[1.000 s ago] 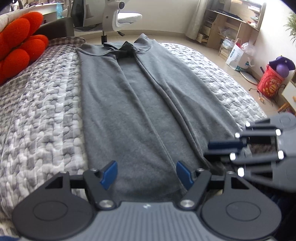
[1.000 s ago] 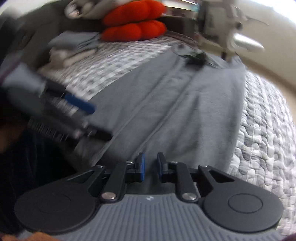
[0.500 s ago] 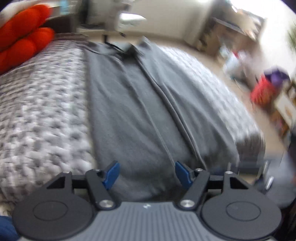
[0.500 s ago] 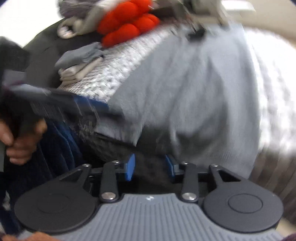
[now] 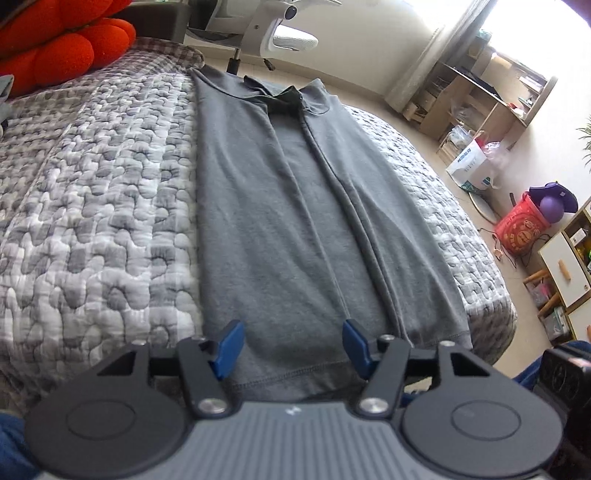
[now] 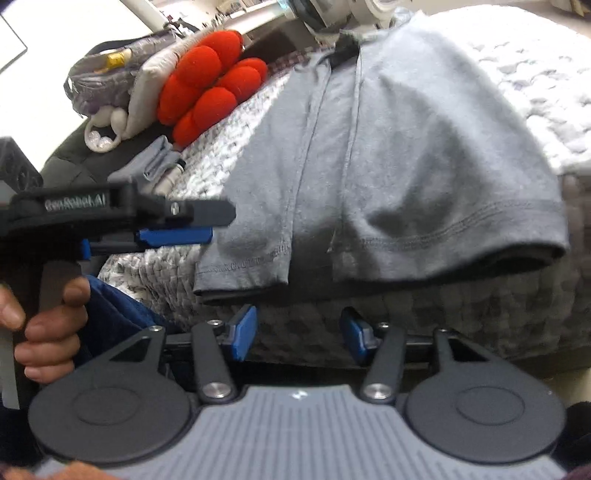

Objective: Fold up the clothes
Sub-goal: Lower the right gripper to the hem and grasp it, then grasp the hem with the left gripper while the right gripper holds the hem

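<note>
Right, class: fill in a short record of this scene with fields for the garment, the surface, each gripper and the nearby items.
garment: grey shirt, both sides folded inward, lying lengthwise, hem toward the camera
surface: grey patterned quilt on a bed
left gripper: over the hem, jaws closing, pads not pressing the cloth
right gripper: below the hem at the bed's edge, jaws opening, nothing between them
nearby: red cushion, folded clothes

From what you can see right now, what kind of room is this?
Most likely a bedroom that is also a study. A grey shirt lies on a bed with a quilted cover, an office chair stands beyond it, and wooden shelves line the wall.
</note>
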